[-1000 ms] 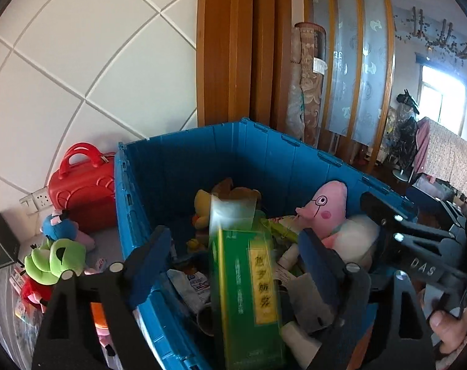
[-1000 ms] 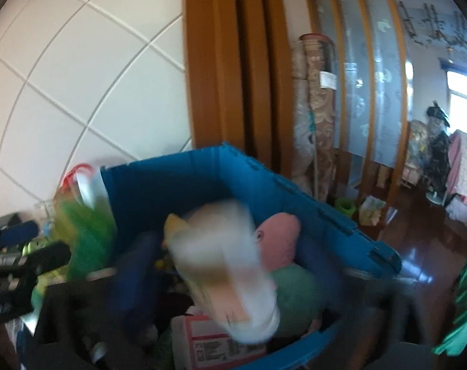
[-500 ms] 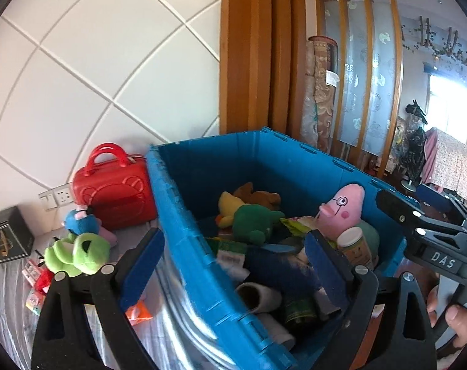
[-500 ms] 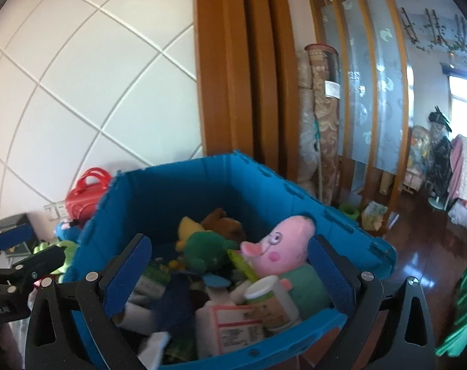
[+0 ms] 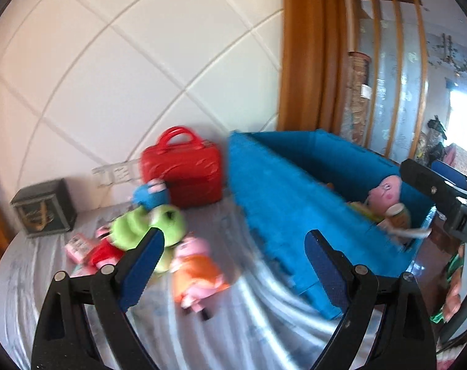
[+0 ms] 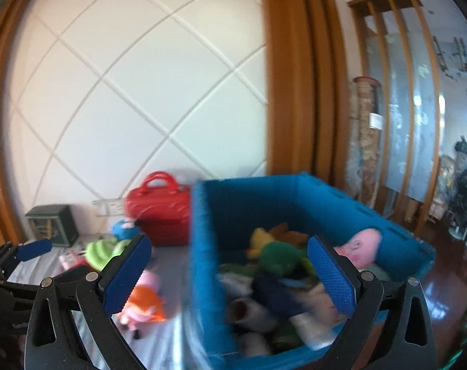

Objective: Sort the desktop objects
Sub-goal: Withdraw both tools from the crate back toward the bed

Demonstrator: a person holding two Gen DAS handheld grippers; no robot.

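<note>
Both empty, wide-open tongs, left (image 5: pixel 233 259) and right (image 6: pixel 229 269), swung from one blue crate (image 5: pixel 282 203) toward one red case (image 5: pixel 184 175).

Daylight fills both views, strongest from a blown-out window (image 5: pixel 463 117) far right of the blue crate (image 5: pixel 295 203). The crate and the plush toys left of it are smeared by motion blur in both views, worse in the right wrist view. The grey tablecloth (image 5: pixel 258 333) in front of the crate shows streaked glare. Fisheye distortion bends the wall grooves, and black vignetting rims the corners.
</note>
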